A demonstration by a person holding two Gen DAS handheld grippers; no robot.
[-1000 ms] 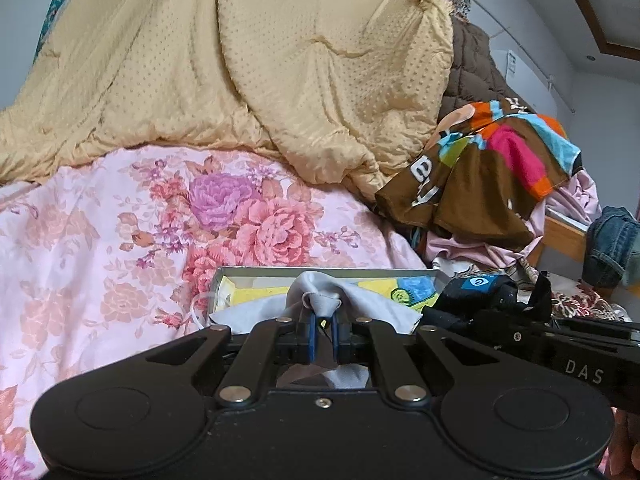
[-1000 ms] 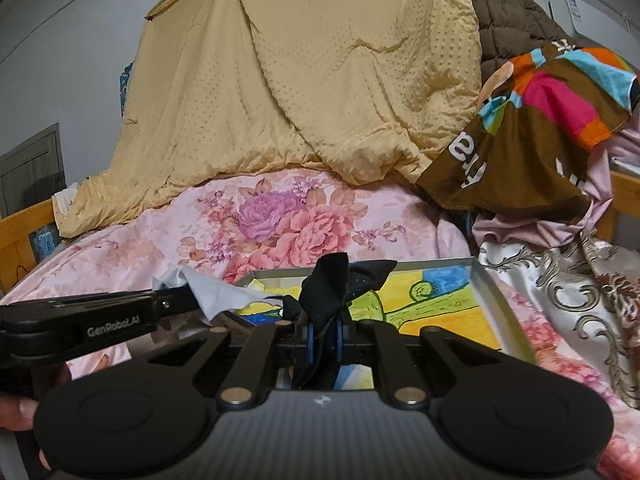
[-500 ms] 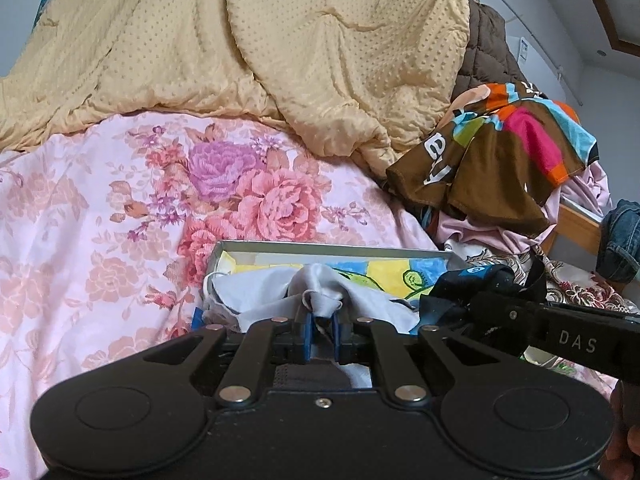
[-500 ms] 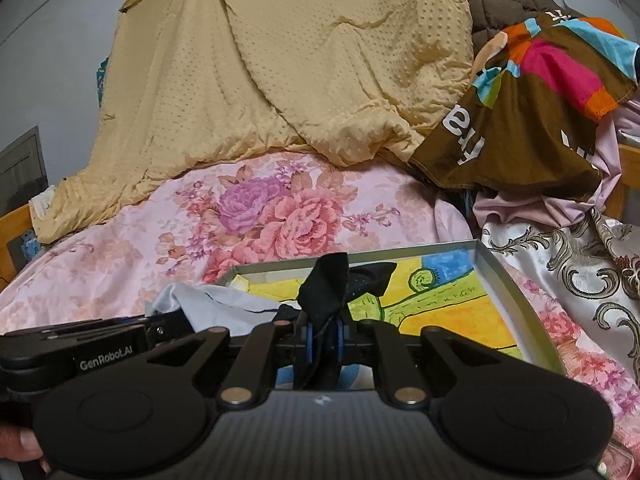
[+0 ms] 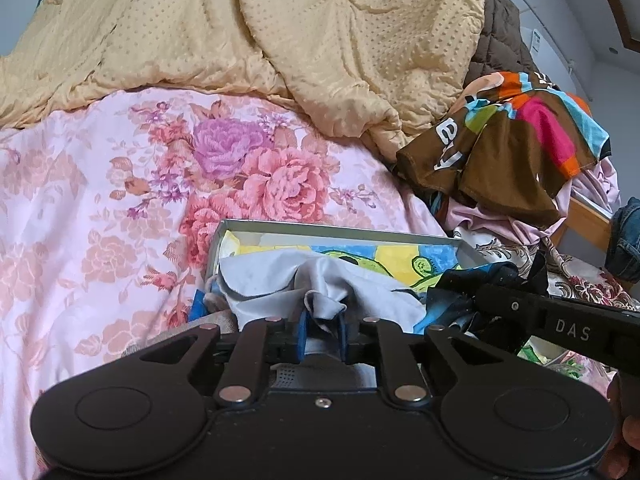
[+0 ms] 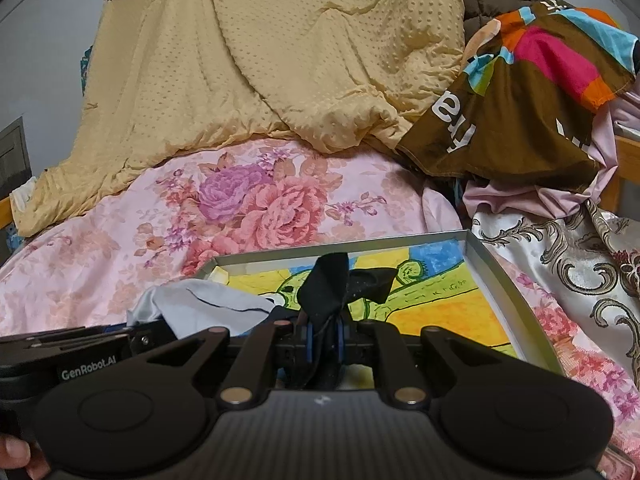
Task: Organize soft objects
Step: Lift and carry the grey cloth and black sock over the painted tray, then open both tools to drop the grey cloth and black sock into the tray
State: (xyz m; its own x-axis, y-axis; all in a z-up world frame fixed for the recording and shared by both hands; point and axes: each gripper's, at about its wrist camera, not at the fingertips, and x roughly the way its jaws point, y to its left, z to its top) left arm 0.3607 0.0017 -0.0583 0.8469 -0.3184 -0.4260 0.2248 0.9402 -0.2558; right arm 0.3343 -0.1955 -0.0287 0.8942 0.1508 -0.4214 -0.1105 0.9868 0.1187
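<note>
A shallow metal tray with a yellow, green and blue picture on its floor lies on the floral bedsheet. In the left wrist view my left gripper sits low over the tray's near left corner. Its jaws are opening, with a bunch of the light grey cloth still pinched between the blue pads while the rest spreads on the tray. In the right wrist view my right gripper is shut on a black cloth that sticks up above the tray. The grey cloth lies to its left.
A yellow dotted quilt is heaped behind the pink floral sheet. To the right lie a brown multicoloured garment, a pale satin cloth with gold scrolls, jeans and a wooden bed rail.
Both grippers have moved forward and down over the tray with their cloths. The grey cloth now rests spread on the tray, and the left pads stand slightly further apart.
</note>
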